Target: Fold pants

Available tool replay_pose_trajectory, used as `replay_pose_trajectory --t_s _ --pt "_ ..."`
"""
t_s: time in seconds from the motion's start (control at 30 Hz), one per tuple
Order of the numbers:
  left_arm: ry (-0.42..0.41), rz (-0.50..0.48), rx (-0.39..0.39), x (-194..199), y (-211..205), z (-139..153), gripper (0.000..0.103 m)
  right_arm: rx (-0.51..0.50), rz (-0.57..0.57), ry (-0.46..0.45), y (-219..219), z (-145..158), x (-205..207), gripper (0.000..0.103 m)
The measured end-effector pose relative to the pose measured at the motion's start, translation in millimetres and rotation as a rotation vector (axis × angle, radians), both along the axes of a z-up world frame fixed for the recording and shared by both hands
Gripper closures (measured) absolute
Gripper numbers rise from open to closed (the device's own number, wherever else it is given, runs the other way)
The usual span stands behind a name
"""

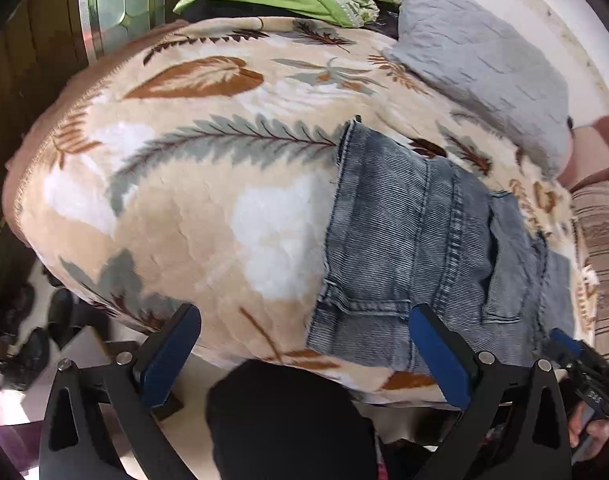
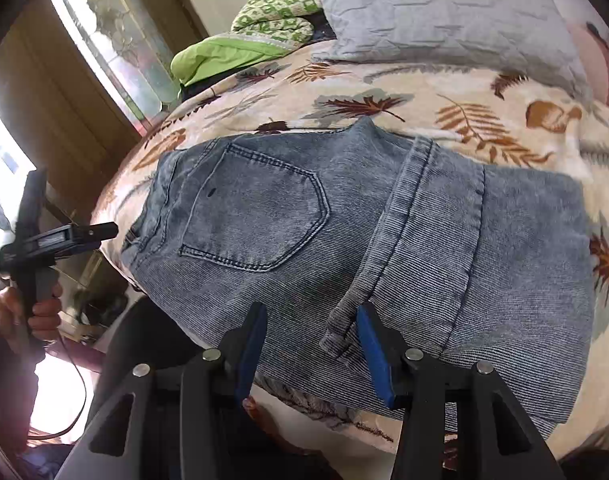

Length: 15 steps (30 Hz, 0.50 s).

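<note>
Both tongs gape empty: left tongs point(image 1: 304, 360) over the blanket point(image 1: 176, 208), right tongs point(image 2: 310, 356) above the folded jeans point(image 2: 344, 232).

Faded blue-grey jeans point(image 2: 384, 232) on cream leaf-print blanket point(image 1: 176, 184).
Leaves rust, grey; pillow point(image 2: 436, 12) grey; gripper pads blue.

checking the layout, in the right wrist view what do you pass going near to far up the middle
right hand-held gripper → folded jeans → leaf-print blanket → grey pillow
</note>
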<state>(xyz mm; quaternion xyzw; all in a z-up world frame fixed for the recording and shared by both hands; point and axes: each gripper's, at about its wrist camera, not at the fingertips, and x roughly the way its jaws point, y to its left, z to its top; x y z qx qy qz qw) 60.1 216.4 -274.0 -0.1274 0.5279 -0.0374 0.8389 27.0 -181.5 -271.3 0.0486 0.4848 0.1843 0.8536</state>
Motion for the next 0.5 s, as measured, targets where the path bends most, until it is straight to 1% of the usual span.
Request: replay_pose_trajectory --t_s 0.03,0.07,0.13,0.2,0.27,0.4,0.5 --pt "0.003 0.000 -0.035 -0.1 1.6 -0.7 0.010 0.008 -0.006 0.006 -0.5 -0.1 0.4 0.053" --pt "0.013 -0.005 -0.077 0.4 1.5 -2.3 0.024 0.017 -0.014 0.011 -1.7 0.1 1.0 0.053" --pt "0.035 -0.033 -0.128 2.5 -4.1 -6.1 0.033 0.044 -0.030 0.021 -5.3 0.4 2.8 0.053" --pt "0.027 -0.054 -0.125 2.4 -11.9 -8.2 0.033 0.065 -0.032 0.024 -6.4 2.1 3.1 0.053" --pt "0.030 -0.057 -0.129 2.5 -16.1 -12.5 0.033 0.065 -0.023 0.017 -3.8 5.1 0.4 0.053" --pt "0.096 -0.056 -0.182 3.1 -19.6 -29.4 0.033 0.026 0.004 0.007 5.7 6.2 -5.1 0.053" --pt "0.123 -0.052 -0.211 -0.5 -20.4 -38.1 0.033 0.026 0.010 0.010 8.1 4.4 -6.2 0.053"
